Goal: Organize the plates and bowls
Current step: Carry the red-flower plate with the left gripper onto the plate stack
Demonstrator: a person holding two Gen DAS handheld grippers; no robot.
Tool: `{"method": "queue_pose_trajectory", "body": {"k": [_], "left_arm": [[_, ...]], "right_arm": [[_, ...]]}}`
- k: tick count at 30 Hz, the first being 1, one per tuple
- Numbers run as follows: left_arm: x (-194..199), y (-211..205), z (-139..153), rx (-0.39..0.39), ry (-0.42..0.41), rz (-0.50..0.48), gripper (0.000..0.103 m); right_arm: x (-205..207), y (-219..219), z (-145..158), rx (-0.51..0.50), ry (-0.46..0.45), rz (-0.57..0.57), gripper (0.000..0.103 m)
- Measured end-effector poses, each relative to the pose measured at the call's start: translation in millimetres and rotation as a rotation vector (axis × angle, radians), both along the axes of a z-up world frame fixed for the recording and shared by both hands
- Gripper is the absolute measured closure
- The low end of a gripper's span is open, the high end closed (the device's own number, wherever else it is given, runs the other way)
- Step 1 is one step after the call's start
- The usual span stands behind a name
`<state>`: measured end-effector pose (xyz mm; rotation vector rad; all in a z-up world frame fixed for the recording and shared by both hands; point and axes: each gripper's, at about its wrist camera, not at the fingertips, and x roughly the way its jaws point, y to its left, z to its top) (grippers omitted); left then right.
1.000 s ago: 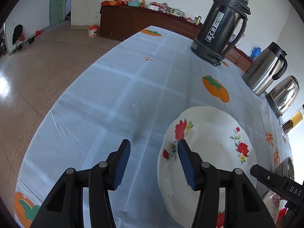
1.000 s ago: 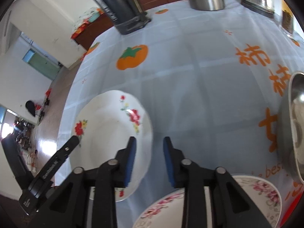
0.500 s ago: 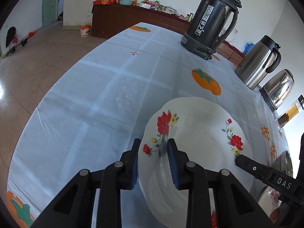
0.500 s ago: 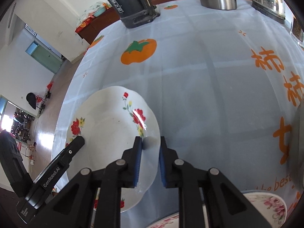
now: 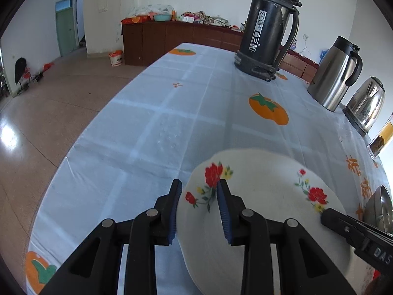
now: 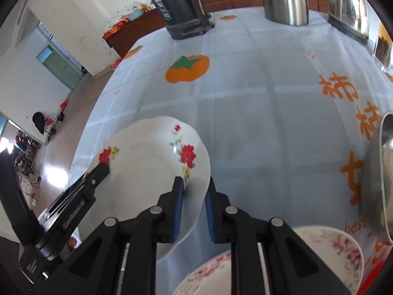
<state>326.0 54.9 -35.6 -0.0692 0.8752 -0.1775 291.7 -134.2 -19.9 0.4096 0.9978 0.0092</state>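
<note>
Your left hand-held gripper [image 5: 199, 209] has its blue pads either side of the plate [image 5: 265, 201] rim, one pad under the edge and one on top by the red flowers, pinching it at its near-left side. Your right hand-held gripper [image 6: 194, 206] pinches the same plate [image 6: 147, 169] on the opposite rim, just below the red-and-yellow flower spray, pads either side of the edge. So you've got the plate held between both tools, and it looks tilted and lifted off the worktop [image 5: 172, 113], though how far clear I can't tell.

In the right wrist view the left tool's black body crosses the plate's left edge. Down low in that view sits a second dish with pink flowers [image 6: 326, 248], partly hidden behind the gripper's arms. A steel bowl [image 6: 380, 172] shows at the right edge, near the orange lettering on the cloth.

Further back on the worktop stand a black flask [image 5: 267, 32], a steel jug [image 5: 336, 73] and a kettle [image 5: 366, 103], all well apart from the plate. A glass jar [image 5: 383, 137] sits at the far right. An orange persimmon print [image 5: 267, 109] lies on the cloth between the plate and the flask.
</note>
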Motion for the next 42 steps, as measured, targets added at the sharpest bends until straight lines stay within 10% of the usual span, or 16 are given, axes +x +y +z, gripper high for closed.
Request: {"method": "queue_pose_trajectory", "body": {"k": [42], "left_arm": [[-88,-64,57,-0.063,-0.21,-0.27,0.071]], "right_arm": [[-147,-44,53,0.019,-0.187,-0.173,0.086]]}}
